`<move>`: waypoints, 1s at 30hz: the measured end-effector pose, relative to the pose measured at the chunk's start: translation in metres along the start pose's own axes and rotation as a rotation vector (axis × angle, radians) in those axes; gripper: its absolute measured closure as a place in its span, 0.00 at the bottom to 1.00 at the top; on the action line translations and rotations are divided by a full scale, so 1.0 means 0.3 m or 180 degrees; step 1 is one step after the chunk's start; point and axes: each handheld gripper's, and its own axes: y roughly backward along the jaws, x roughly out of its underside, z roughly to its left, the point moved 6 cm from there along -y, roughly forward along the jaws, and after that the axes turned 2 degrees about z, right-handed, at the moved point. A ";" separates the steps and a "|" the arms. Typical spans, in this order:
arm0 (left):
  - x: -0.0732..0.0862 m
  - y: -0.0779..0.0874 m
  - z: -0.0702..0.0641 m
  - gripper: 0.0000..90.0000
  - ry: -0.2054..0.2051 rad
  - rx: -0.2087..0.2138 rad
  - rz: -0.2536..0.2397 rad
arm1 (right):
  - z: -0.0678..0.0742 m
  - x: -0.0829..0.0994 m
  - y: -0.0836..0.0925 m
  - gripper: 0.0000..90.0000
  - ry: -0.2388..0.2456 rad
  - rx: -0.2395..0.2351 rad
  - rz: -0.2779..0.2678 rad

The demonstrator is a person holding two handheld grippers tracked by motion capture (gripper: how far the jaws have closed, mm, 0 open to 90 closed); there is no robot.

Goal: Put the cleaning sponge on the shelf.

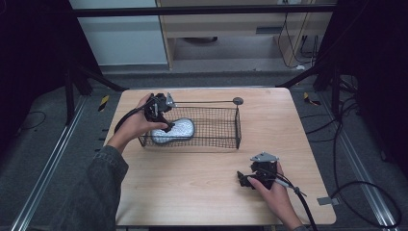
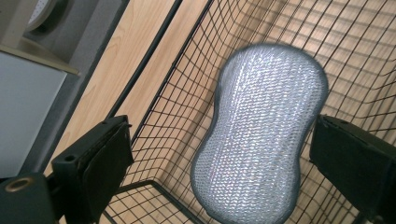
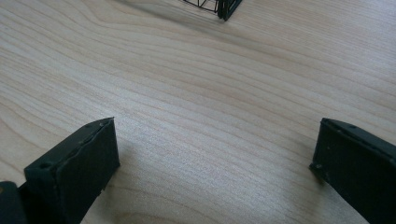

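- Pale wood grain is showing across the table (image 1: 202, 192) in the high view, and a black wire basket (image 1: 226, 126) is sitting on its far half, a long handle with a round end (image 1: 237, 100) lying along its far rim.
- A silver, peanut-shaped scrubbing pad (image 1: 175, 130) is lying inside the basket at its left end.
- The left gripper (image 1: 166, 126) is reaching down over the basket's left end, its tip at the pad; the left hand (image 1: 137, 122) is gripping it from the table's left side.
- The right gripper (image 1: 240, 179) is resting low over the near right part of the table, well apart from the basket, with the right hand (image 1: 274, 190) wrapped around it and a cable (image 1: 303, 204) trailing toward the table's near edge.
- In the left gripper view, the pad (image 2: 261, 135) is lying on the basket's wire floor (image 2: 364, 60) between the two black jaws, which are standing wide apart; whether the right-hand jaw is touching the pad's edge I cannot tell, and the left-hand one is clear of it, so nothing is being grasped.
- In the right gripper view, the jaws are spread wide over bare wood (image 3: 205, 116), released and empty, and a corner of the basket (image 3: 224, 7) is showing at the top edge.
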 end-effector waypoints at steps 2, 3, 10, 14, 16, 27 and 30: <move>-0.004 0.005 -0.006 0.06 0.0001 0.0015 -0.0029 | -0.001 0.000 0.000 0.01 0.0008 0.0005 0.0001; -0.006 0.008 -0.010 0.06 -0.0007 0.0014 -0.0034 | -0.001 0.000 0.000 0.01 0.0008 0.0004 0.0002; -0.023 0.029 -0.027 0.06 0.0048 0.0059 -0.0151 | -0.001 0.000 0.000 0.01 0.0005 0.0005 0.0003; -0.027 0.034 -0.045 0.06 0.0105 0.0113 -0.0219 | -0.001 0.000 0.000 0.01 0.0005 0.0003 0.0003; -0.027 0.035 -0.056 0.06 0.0115 0.0126 -0.0224 | -0.001 0.000 0.000 0.01 0.0006 0.0004 0.0005; -0.022 0.075 -0.110 0.04 0.0403 0.0176 -0.0331 | 0.000 0.000 0.000 0.01 -0.0003 -0.0004 -0.0003; -0.022 0.093 -0.126 0.04 0.0545 0.0205 -0.0410 | 0.000 0.000 0.000 0.01 -0.0004 -0.0004 -0.0006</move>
